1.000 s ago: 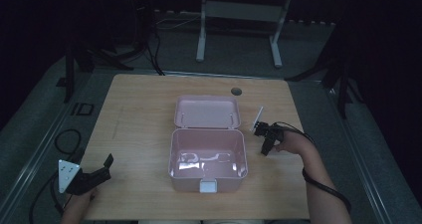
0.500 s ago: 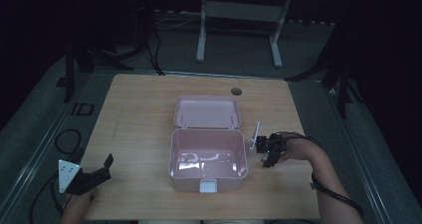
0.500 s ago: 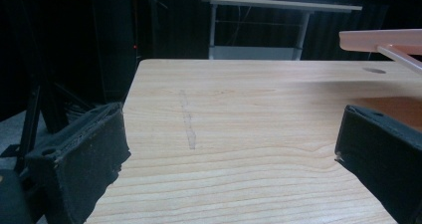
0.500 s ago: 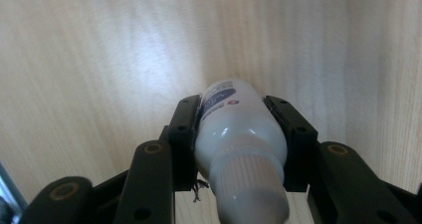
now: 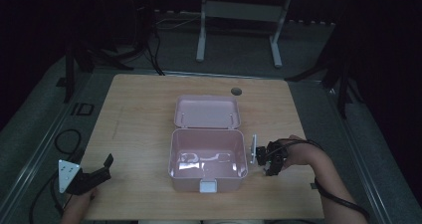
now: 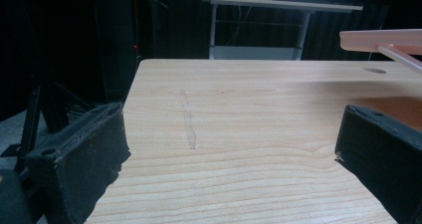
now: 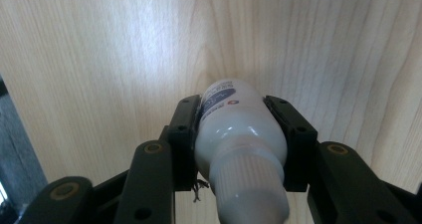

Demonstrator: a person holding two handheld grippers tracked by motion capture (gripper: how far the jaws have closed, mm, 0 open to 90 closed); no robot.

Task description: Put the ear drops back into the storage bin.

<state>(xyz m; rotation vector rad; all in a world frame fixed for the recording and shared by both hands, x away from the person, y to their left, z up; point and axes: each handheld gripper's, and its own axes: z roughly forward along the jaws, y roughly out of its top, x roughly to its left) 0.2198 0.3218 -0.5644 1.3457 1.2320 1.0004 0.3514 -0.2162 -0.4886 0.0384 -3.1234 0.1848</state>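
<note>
A white plastic bottle [image 7: 239,134] with a blue label sits between the pads of my right gripper [image 7: 241,109], which is shut on its body and points down at the wooden table. From above, the right gripper [image 5: 271,160] hangs just right of an open pink box [image 5: 172,154], level with the box's near half. The box's lid [image 5: 206,112] lies folded back behind it. My left gripper [image 5: 103,167] rests at the table's near left corner, well away from the box. Its jaws stand wide open with nothing between them [image 6: 231,122], and the lid's edge [image 6: 378,39] shows at the upper right.
A round hole [image 5: 236,91] pierces the tabletop behind the box. Bare wood [image 5: 134,129] spreads to the left of the box. Cables [image 5: 64,139] lie on the floor to the left, and a white frame [image 5: 239,10] stands beyond the far edge.
My right gripper has carried the bottle toward the near edge along the box's right side. The left gripper and the box have stayed put.
</note>
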